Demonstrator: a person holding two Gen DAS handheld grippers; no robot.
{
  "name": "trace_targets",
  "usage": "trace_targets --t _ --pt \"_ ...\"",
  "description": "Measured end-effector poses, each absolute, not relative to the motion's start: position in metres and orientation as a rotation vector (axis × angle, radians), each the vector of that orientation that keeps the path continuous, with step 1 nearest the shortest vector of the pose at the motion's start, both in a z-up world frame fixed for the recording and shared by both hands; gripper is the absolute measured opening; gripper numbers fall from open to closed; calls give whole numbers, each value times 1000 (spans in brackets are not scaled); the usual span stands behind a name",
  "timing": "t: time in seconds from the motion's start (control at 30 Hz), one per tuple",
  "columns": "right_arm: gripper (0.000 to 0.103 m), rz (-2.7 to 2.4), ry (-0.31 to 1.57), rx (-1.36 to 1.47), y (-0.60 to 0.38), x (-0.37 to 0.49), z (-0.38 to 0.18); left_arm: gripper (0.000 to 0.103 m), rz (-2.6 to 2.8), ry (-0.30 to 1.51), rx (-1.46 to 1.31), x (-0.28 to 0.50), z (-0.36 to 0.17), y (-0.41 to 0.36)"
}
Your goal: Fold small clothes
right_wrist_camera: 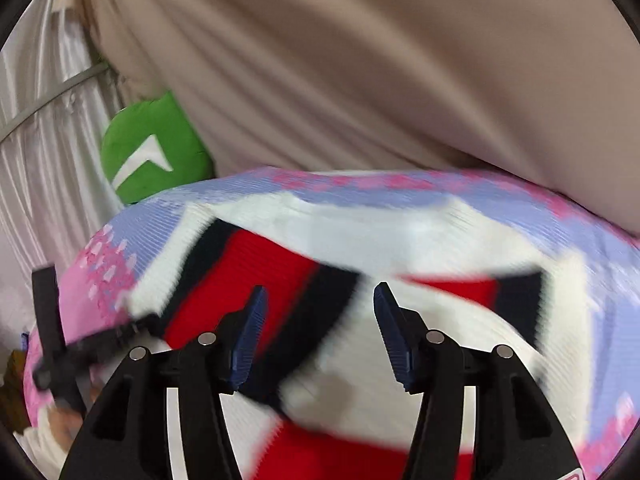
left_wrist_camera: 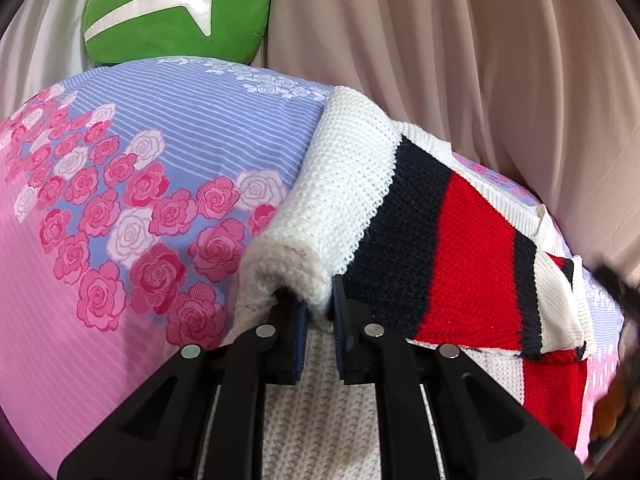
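Observation:
A small knitted sweater [left_wrist_camera: 404, 216], white with navy and red stripes, lies on a floral bedsheet [left_wrist_camera: 120, 184]. My left gripper [left_wrist_camera: 320, 300] is shut on a rolled fold of the sweater's white knit, which bulges up over the blue pads. In the right wrist view the sweater [right_wrist_camera: 280, 264] is blurred by motion and spreads below my right gripper [right_wrist_camera: 320, 304]. Its jaws stand apart with nothing pinched between the blue pads. The left gripper [right_wrist_camera: 60, 360] shows as a dark blurred shape at the far left of that view.
A green cushion [left_wrist_camera: 176, 12] with a white chevron rests at the back left against beige curtains [left_wrist_camera: 460, 40]. White satin drapes [right_wrist_camera: 36, 128] hang on the left. The bed's pink and lilac sheet extends to the left of the sweater.

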State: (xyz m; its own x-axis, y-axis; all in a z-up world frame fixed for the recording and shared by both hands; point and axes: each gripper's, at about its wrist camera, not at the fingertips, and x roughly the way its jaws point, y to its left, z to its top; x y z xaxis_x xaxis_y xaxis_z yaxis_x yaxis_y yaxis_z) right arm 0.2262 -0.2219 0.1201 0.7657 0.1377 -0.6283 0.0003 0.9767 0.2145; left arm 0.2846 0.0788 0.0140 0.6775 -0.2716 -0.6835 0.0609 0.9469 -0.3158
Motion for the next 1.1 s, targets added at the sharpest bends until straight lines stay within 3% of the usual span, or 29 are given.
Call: trace_targets --t 0.2,0.23,0.27,0.3,0.43,0.57,0.6,0.73,0.8,0.87,1.0,1.1 --pt "59 -7 808 374 -289 210 72 11 -167 800 -227 280 17 70" --pt "51 6 823 380 -286 215 65 11 -168 800 -225 280 17 70" --pt "13 26 837 372 -282 220 61 11 -169 801 -227 280 17 70" --pt "8 41 837 362 -278 217 62 11 -171 800 -232 280 17 72" --pt "7 10 665 328 -271 196 96 13 -165 802 -243 278 16 75" --pt "8 -31 843 369 -294 217 53 14 -150 802 -205 277 18 69" --pt "8 -26 813 371 -293 212 53 15 -147 803 -195 277 18 67" --pt "25 4 718 425 -288 151 93 32 -191 799 -174 259 24 73" --pt "55 -4 674 398 -282 100 108 59 -226 777 -166 224 32 86" --pt "67 -20 671 367 -274 36 109 73 -263 762 -171 179 37 106" --pt "68 17 746 404 -260 -74 75 82 -333 852 -186 103 26 139" --pt "68 68 792 507 -242 -129 41 82 -398 949 -277 61 3 156"
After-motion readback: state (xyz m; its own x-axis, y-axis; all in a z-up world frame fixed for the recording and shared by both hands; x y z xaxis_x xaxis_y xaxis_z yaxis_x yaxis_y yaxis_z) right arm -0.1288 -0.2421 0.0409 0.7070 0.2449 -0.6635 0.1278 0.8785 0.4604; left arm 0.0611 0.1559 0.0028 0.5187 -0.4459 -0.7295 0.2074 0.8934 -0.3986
